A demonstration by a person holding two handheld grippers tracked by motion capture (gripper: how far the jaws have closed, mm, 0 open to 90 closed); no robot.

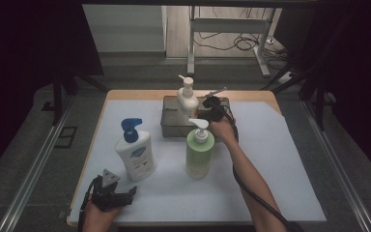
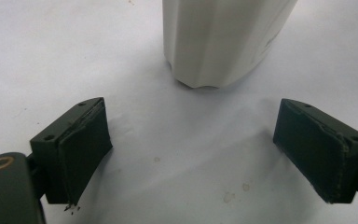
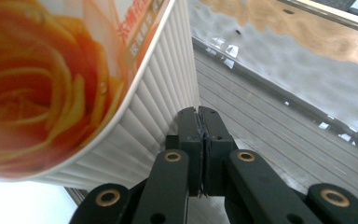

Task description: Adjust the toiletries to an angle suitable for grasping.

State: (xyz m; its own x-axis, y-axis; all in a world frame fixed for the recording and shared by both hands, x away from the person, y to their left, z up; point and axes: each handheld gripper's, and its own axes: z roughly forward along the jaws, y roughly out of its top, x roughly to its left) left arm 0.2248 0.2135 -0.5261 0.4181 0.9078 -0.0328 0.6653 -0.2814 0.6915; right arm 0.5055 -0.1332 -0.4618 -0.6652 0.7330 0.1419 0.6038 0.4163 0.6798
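Up in the high view, a white sheet covers the table (image 1: 280,183). A grey tray (image 1: 172,126) sits at the far middle. A cream bottle (image 1: 187,99) with a pump stands in the tray. The right gripper (image 1: 213,107) reaches into the tray just beside that bottle. A green bottle (image 1: 199,153) stands in front of the tray, right next to the right hand (image 1: 223,131), and partly blocks the way in. A white bottle (image 1: 135,154) with a blue pump stands to the left, near the left gripper (image 1: 125,194). The left gripper rests at the near edge of the table, and its fingers look spread apart.

Next, the left gripper view looks along the left gripper (image 2: 193,154). Its fingers (image 2: 81,144) stand wide open with nothing between them. Bare white sheet lies under them. The bottom of the white bottle (image 2: 223,42) stands ahead, apart from the fingers.

Last, the right gripper view looks along the right gripper (image 3: 200,135). Its fingers (image 3: 189,140) are pressed flat together and hold nothing. The cream bottle (image 3: 135,116) is very close on the left, with ribbed sides and an orange flower picture that the high view is too far away to show. I cannot tell if the fingers touch it. The shiny tray (image 3: 279,121) floor lies under them.
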